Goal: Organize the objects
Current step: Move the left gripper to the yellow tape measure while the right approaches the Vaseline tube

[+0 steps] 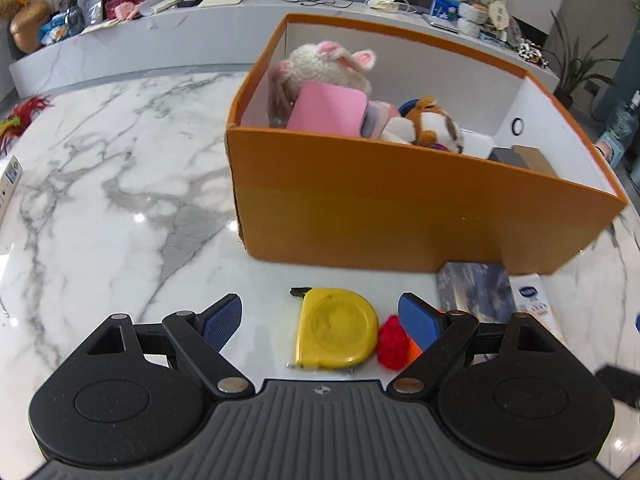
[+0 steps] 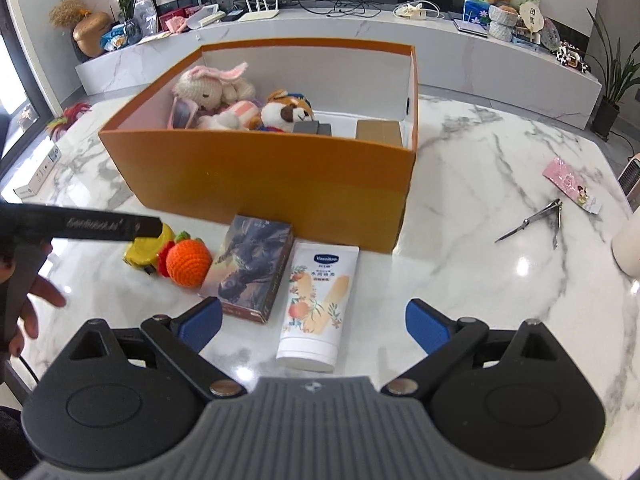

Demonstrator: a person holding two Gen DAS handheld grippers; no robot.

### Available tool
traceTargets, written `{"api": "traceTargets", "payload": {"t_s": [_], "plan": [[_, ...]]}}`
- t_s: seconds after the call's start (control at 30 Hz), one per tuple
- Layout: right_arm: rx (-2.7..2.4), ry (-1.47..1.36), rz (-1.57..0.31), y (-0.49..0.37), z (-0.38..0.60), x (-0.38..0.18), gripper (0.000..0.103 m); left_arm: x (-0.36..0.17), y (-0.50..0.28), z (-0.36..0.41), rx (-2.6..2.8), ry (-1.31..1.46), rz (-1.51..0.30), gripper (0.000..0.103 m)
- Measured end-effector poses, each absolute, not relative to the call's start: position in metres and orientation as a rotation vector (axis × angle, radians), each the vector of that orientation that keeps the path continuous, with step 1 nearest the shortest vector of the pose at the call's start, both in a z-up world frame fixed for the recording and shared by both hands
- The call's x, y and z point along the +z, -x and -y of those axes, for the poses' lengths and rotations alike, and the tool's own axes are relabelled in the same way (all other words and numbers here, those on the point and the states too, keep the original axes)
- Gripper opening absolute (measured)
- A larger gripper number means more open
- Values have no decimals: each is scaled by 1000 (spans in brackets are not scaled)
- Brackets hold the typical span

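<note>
Partly done: plush toys already in the box (image 2: 256, 176) at frame centre, tape (image 1: 336, 328), orange (image 2: 188, 261), book (image 2: 250, 268) and tube (image 2: 318, 304) still outside below it, left gripper (image 1: 320, 322) spread around tape, right gripper (image 2: 314, 320) spread over tube.

Orange box (image 2: 260, 168) half filled, four things waiting along its near wall.

In the right wrist view, mid-frame: a yellow tape measure (image 2: 146, 254) lies flat at lower left, a crocheted orange (image 2: 188, 265) touching it, then a dark illustrated box (image 2: 248, 270) lying flat, and a white lotion tube (image 2: 318, 306), cap toward the bottom edge.
</note>
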State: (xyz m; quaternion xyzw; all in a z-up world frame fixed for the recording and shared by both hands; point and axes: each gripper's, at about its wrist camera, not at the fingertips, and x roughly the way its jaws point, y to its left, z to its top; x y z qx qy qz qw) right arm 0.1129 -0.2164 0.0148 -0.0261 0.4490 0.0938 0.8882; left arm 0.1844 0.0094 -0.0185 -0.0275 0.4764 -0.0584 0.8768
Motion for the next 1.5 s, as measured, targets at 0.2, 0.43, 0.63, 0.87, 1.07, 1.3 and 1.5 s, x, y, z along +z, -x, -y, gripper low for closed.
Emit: {"api": "traceTargets", "payload": {"t_s": [0.2,0.43,0.63,0.87,1.07,1.3,1.5], "plan": [[190,62,-956,-117,219,6,98,-34,-196,-9,-129,105,-1046,101],[204,51,-973,-120,217,0,98,-45,-196,-21,-106,90,-1114,103],[199,65,-984,-122,212,-7,99,-45,-183,-26,-57,-17,-1099,103],[146,117,-1000,-129,204,-25,98,-47,-191,-23,-126,37,-1078,103],[132,92,-1054,-142,208,-41,75,-52,-191,-13,-121,-46,-1068,103],[142,78,-1043,-151,206,-48,69,-55,-191,-17,-116,-60,-1068,103],[125,79,-1013,-158,203,-49,65,-54,-191,-17,-95,-50,-1091,96]]}}
